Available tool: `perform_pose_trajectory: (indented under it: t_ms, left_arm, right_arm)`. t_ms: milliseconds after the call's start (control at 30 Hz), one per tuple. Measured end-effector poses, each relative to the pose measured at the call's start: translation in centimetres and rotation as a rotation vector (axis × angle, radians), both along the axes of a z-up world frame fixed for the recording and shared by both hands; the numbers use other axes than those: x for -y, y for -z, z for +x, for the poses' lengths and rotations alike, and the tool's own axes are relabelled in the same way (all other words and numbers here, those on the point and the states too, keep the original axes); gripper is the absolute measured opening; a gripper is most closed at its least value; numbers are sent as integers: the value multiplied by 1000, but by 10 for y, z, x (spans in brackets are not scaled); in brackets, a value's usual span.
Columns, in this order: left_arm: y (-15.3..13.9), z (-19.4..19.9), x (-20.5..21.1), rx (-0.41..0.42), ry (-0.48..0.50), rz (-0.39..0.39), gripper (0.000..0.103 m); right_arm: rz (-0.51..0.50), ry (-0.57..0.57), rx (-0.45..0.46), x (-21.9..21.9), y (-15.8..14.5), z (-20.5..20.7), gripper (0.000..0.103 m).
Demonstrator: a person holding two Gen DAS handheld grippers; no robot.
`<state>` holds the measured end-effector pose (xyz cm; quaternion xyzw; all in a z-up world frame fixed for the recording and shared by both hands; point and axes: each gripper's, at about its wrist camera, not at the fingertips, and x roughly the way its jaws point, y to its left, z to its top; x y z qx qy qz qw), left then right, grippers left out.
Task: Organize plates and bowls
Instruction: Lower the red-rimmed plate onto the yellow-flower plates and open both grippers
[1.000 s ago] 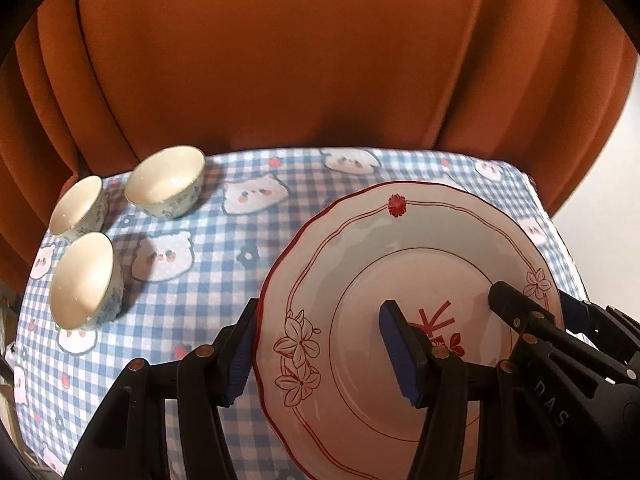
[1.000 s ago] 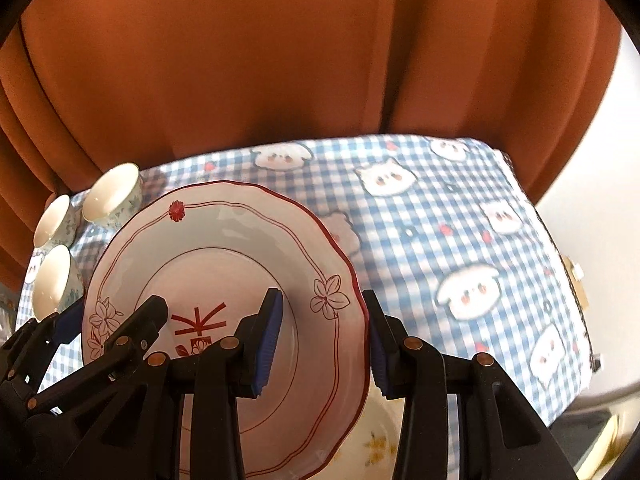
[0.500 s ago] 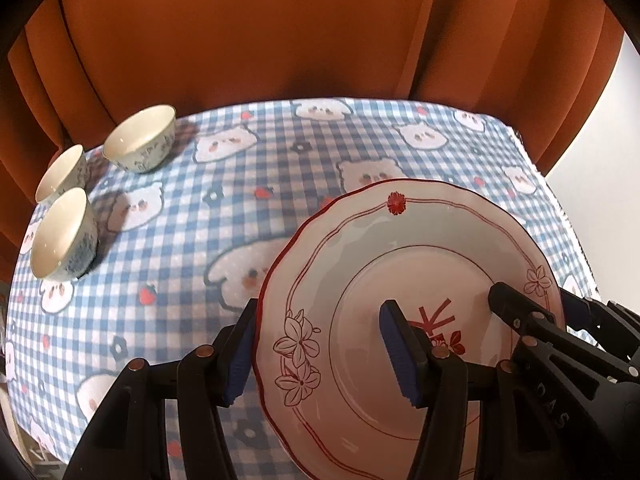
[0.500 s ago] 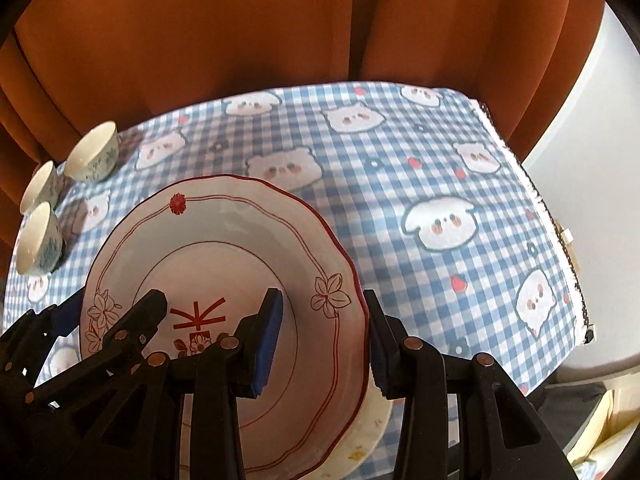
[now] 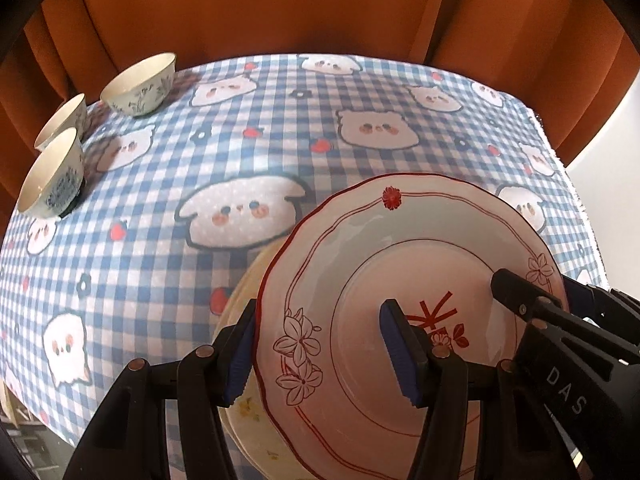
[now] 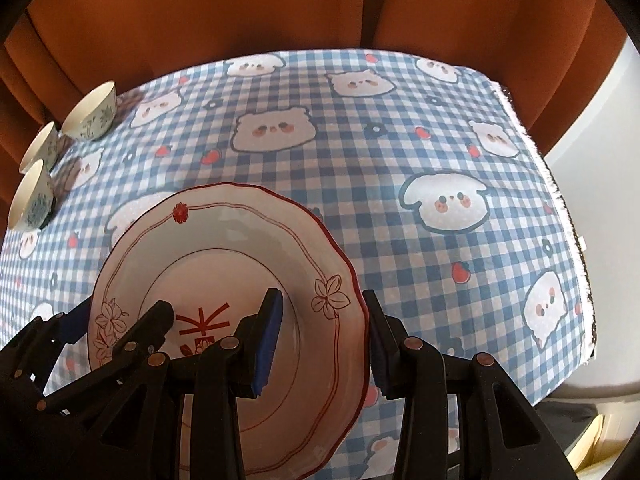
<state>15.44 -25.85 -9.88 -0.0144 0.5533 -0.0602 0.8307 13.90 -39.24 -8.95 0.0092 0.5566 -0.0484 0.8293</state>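
Two grippers clamp one red-trimmed plate point(image 5: 412, 304) from opposite sides: the left gripper point(image 5: 320, 350) pinches its left rim between blue pads, and the right gripper point(image 6: 320, 340) pinches its right rim the same way. The plate is held above the near part of a blue checked tablecloth point(image 5: 248, 168) printed with bears. Under it, in the left view, the edge of a cream plate point(image 5: 244, 412) shows. Three small bowls point(image 5: 140, 84) stand upright in a cluster at the far left corner, before an orange curtain point(image 6: 280, 8).
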Motion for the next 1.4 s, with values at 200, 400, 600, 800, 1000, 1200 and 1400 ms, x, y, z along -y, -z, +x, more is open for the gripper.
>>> perform_pose_trajectory:
  t_ms: [200,400,600,800,1000,1200,1400]
  left_arm:
    - [6,-5,4,9,-28,39,59]
    - [8,-11,7,31,-37,94,59]
    - [10,-15,12,48,-33,131,59]
    - [11,-16,14,54,-49,144,59]
    - [12,-18,16,58,-67,170,60]
    - [12,-22,10,49,-108,180,60]
    - [13,-26,10,41,-135,230,60]
  right_arm:
    - [17,-40,-35,2,15,2,44]
    - [56,-62,-60,5,24,3,44]
    - [67,-73,-71,11,30,2,44]
    - [90,-91,-53,14,27,-4,44]
    - [77,-108,15,18,12,-9,29]
    - [71,-134,-4,15,16,-8,21]
    - [47,-183,-2,3,17,-7,21]
